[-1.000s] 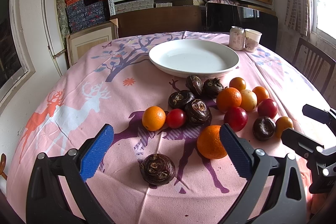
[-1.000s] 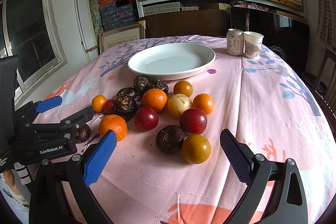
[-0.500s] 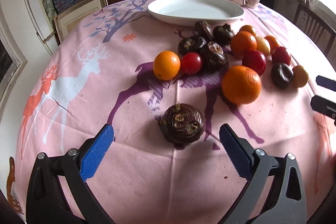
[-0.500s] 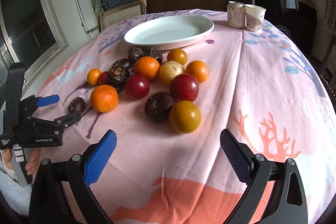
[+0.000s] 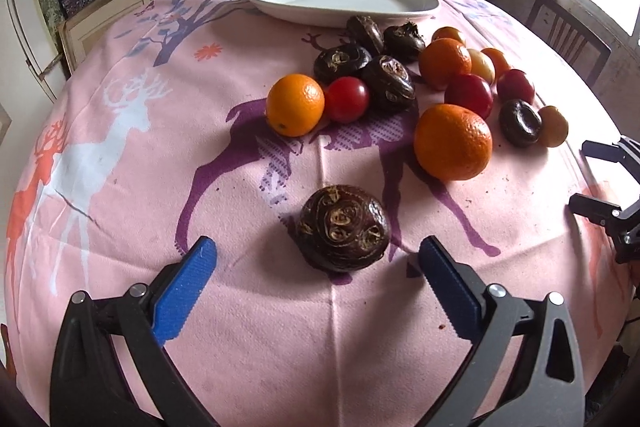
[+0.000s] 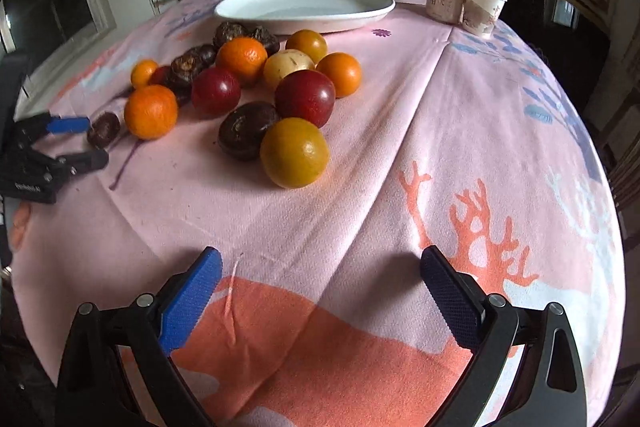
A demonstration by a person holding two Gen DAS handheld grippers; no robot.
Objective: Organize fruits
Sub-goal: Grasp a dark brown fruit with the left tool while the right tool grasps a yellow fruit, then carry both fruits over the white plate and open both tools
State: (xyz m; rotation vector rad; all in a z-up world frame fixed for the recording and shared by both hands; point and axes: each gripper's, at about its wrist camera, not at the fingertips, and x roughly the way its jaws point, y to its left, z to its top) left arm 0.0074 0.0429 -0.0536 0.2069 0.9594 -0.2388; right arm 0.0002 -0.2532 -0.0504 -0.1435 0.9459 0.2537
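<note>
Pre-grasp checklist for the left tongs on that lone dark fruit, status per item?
1. Left tongs open: ok.
2. Lone dark fruit centred ahead of the tips: ok.
3. Fruit between the pads: not ok, it sits beyond them.
4. Clearance from the nearest orange: ok, apart.
5. White plate has free space: ok.
6. Right tongs open, holding nothing, away from the target: ok.

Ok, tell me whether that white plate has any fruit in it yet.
Empty. The white plate shows only bare white surface in both views; all the fruit lies on the tablecloth in front of it.
</note>
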